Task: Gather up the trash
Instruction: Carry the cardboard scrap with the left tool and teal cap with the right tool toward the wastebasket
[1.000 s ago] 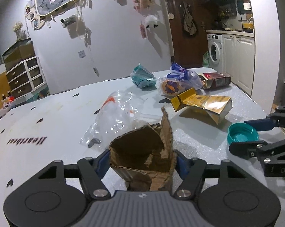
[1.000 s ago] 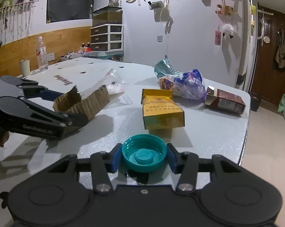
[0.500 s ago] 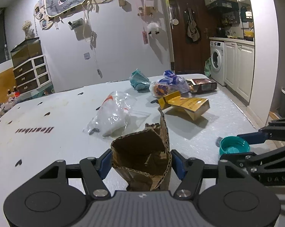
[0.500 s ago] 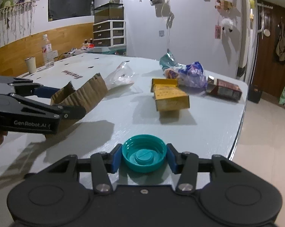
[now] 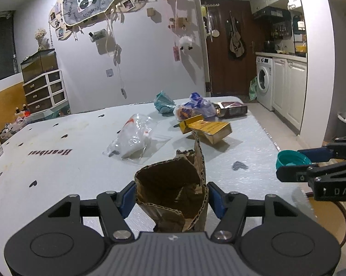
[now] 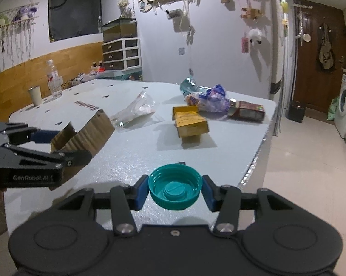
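The left gripper point(image 5: 170, 201) pinched a torn cardboard piece point(image 5: 173, 197) between its fingers; the right gripper point(image 6: 175, 189) pinched a teal lid point(image 6: 175, 189), both lifted clear for disposal. On the counter point(image 5: 58, 172) remained a plastic bag point(image 5: 134, 138), yellow box point(image 5: 207, 128) and wrappers; a bin was possibly at far right.

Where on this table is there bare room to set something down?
Free: the wide stretch of table between the clear plastic bag and the near edge, and around the Heartbeat lettering. Crowded: the far end, around the yellow box, blue wrapper and dark red box.
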The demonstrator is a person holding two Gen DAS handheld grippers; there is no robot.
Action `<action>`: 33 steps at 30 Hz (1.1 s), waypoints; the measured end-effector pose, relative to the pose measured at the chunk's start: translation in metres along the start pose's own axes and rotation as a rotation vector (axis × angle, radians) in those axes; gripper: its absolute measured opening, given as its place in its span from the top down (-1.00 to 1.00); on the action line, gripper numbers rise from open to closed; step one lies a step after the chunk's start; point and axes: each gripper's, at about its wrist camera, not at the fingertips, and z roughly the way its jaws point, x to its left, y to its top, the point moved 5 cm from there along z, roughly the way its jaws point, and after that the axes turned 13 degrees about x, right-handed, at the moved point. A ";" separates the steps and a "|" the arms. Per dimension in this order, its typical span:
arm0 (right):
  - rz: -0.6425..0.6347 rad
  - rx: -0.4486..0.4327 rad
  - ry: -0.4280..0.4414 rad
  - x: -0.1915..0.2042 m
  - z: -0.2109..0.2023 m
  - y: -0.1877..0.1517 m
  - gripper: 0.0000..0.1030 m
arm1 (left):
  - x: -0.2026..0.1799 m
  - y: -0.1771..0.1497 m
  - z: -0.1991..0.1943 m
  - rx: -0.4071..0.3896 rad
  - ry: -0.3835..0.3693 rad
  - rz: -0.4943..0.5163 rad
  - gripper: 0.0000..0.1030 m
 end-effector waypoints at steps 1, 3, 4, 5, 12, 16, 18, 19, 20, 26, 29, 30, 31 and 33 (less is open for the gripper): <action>0.003 -0.005 -0.003 -0.001 -0.004 -0.001 0.03 | -0.002 -0.001 -0.003 -0.004 -0.002 -0.003 -0.26; 0.012 -0.015 -0.014 -0.004 -0.014 -0.005 0.03 | -0.006 -0.002 -0.009 -0.012 -0.007 -0.006 -0.26; 0.017 -0.018 -0.020 -0.006 -0.018 -0.006 0.03 | -0.008 -0.003 -0.012 -0.015 -0.012 -0.007 -0.26; 0.022 -0.020 -0.029 -0.007 -0.022 -0.008 0.03 | -0.010 -0.003 -0.014 -0.017 -0.016 -0.008 -0.26; 0.057 -0.040 -0.076 -0.024 -0.049 -0.023 0.03 | -0.033 -0.008 -0.026 -0.032 -0.045 -0.016 -0.26; 0.066 -0.051 -0.111 -0.036 -0.064 -0.033 0.03 | -0.049 -0.007 -0.031 -0.047 -0.070 -0.016 -0.26; 0.076 -0.054 -0.124 -0.043 -0.072 -0.038 0.03 | -0.060 -0.006 -0.033 -0.055 -0.087 -0.012 -0.26; 0.083 -0.055 -0.129 -0.048 -0.075 -0.041 0.03 | -0.065 -0.006 -0.033 -0.056 -0.094 -0.010 -0.26; 0.091 -0.055 -0.136 -0.052 -0.079 -0.045 0.03 | -0.071 -0.005 -0.034 -0.058 -0.103 -0.009 -0.26; 0.127 -0.057 -0.178 -0.078 -0.097 -0.063 0.03 | -0.104 -0.004 -0.034 -0.061 -0.151 0.000 -0.26; 0.145 -0.057 -0.197 -0.092 -0.106 -0.073 0.03 | -0.123 -0.003 -0.034 -0.059 -0.171 0.016 -0.26; 0.153 -0.057 -0.204 -0.097 -0.108 -0.077 0.03 | -0.130 -0.002 -0.033 -0.060 -0.179 0.024 -0.26; 0.161 -0.058 -0.209 -0.103 -0.112 -0.081 0.03 | -0.135 -0.002 -0.033 -0.060 -0.185 0.030 -0.26; 0.175 -0.058 -0.218 -0.113 -0.118 -0.088 0.03 | -0.150 -0.002 -0.033 -0.058 -0.198 0.044 -0.26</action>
